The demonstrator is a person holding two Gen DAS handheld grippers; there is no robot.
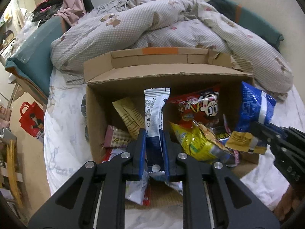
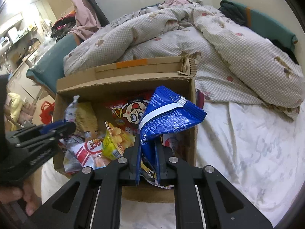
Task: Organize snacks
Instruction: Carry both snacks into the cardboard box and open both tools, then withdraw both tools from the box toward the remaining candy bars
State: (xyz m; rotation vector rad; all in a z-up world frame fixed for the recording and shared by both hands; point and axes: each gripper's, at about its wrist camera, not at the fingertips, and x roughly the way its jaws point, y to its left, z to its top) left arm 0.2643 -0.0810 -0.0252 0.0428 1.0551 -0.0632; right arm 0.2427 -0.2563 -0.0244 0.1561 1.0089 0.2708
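Both hands are mid-step in sorting the snacks, each carrying a packet above the open box [image 1: 99, 103], which sits on the bed [image 2: 247, 152] in front of a rumpled quilt [image 1: 133, 30]. The left gripper [image 1: 154, 133] has its jaws clamped on the lower end of a white sachet [image 1: 155, 110], held upright over the left half of the box. The right gripper [image 2: 147, 143] has its jaws pinched on a blue bag [image 2: 167, 114], which stands tilted over the box's right side near the wall. Whether these packets are going in or coming out cannot be told from here. Inside lie a red bag [image 1: 198, 103] against the far wall, a yellow bag [image 1: 198, 143] in the middle and a tan packet [image 1: 129, 116] at the left — the floor of the box is crowded, with bare cardboard showing only near the front. The next move likely calls for a free spot for each packet, and for keeping the two grippers apart. The raised back flap [image 1: 160, 57] and the right wall are the edges to mind; the sheet to the right of the box offers open room.
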